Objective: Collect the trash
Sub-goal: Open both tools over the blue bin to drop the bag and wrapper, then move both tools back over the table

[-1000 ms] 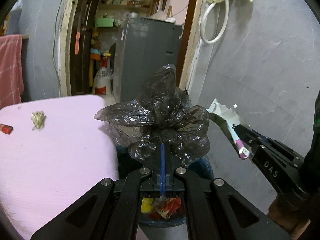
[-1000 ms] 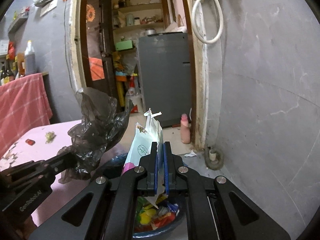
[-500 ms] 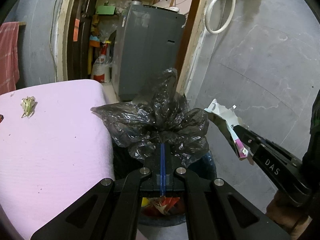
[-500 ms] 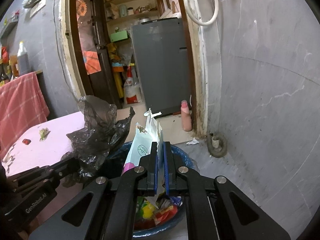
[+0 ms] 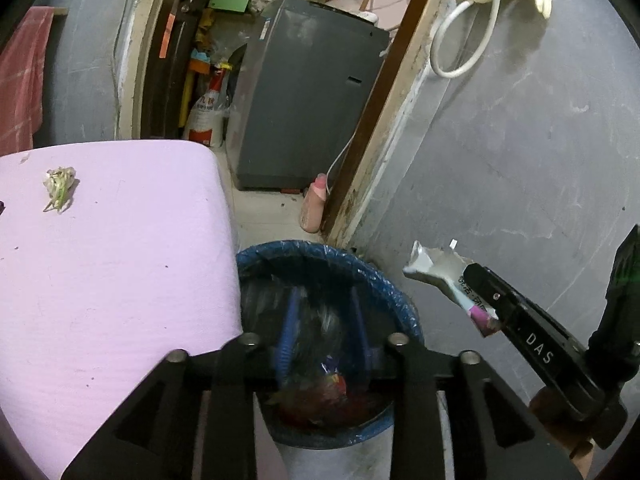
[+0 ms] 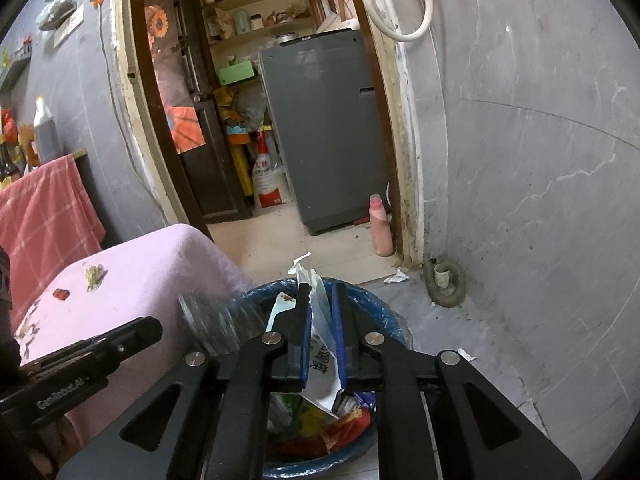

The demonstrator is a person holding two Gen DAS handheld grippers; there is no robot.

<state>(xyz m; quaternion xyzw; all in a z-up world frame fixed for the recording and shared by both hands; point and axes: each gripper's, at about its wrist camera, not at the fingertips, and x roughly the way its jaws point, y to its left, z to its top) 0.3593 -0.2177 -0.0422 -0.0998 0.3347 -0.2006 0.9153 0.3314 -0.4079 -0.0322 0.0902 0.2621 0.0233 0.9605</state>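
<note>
the left gripper has just been opening its fingers; the black plastic bag, a dark blur between the parted fingers, looks released and lies directly under them, over the mouth of the blue-lined trash bin. the right gripper has also just been opening, and the torn white carton stands loosely between its fingers, long axis upright and along them, lower end pointing down into the same bin. so both pieces lie straight below the fingers, with the bin just beside the pink tabletop. on that tabletop a small crumpled scrap waits, nearer to the left hand.
</note>
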